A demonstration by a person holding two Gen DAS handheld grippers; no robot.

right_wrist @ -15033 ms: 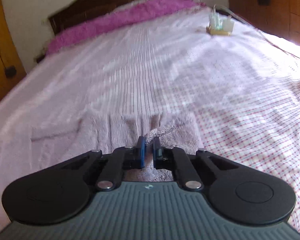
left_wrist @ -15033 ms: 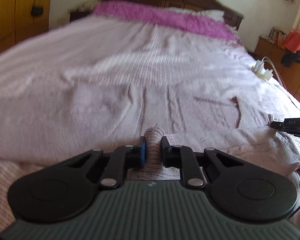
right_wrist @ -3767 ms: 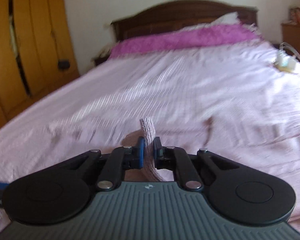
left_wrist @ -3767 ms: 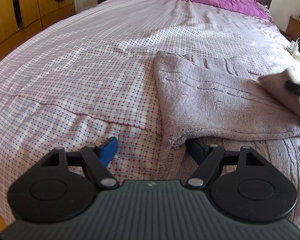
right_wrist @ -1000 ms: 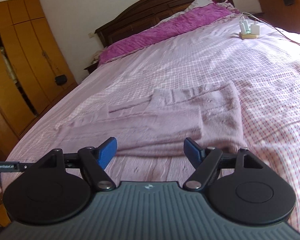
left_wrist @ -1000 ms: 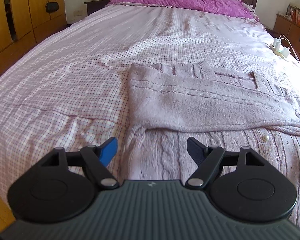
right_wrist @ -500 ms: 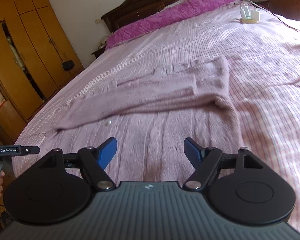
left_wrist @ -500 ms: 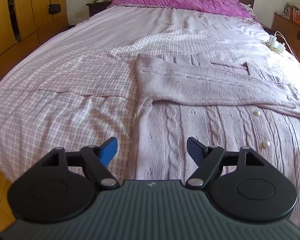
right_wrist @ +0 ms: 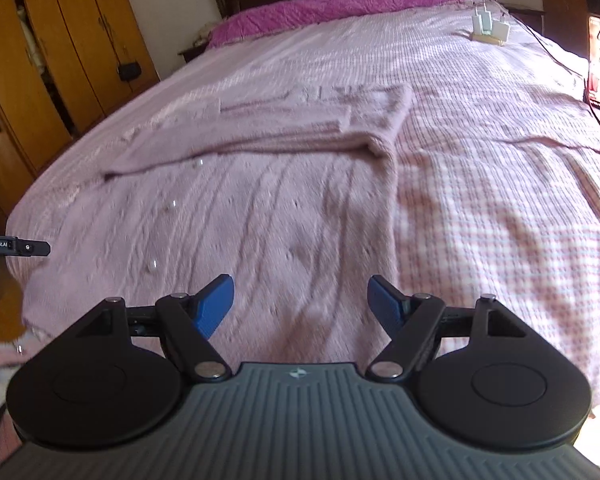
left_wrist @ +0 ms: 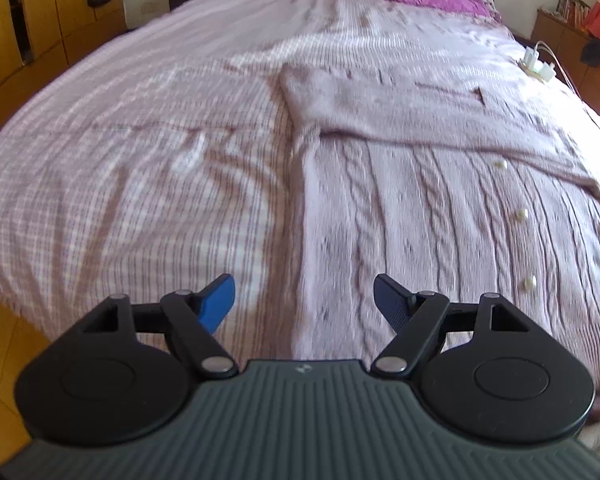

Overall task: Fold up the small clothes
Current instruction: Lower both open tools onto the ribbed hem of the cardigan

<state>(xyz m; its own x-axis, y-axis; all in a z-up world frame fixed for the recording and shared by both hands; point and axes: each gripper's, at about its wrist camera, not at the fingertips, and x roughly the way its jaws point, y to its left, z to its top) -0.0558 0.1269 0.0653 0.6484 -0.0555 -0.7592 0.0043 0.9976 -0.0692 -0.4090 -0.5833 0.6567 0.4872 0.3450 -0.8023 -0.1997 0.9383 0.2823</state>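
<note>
Knit cardigan (left_wrist: 440, 208) lay flat on bed (left_wrist: 120, 168), sleeves crossed over the chest at approx 12 o'clock. Left gripper (left_wrist: 304, 300) & right gripper (right_wrist: 300, 300) both splayed wide, holding nothing, near the hem. Body fold(s) looked not yet done.

The only readable text is "GenRobot.AI", in white letters on a black bar (right_wrist: 14, 247) at the left edge of the right wrist view. The left wrist view carries no legible writing. A small logo mark on each gripper body is too tiny to read.
</note>
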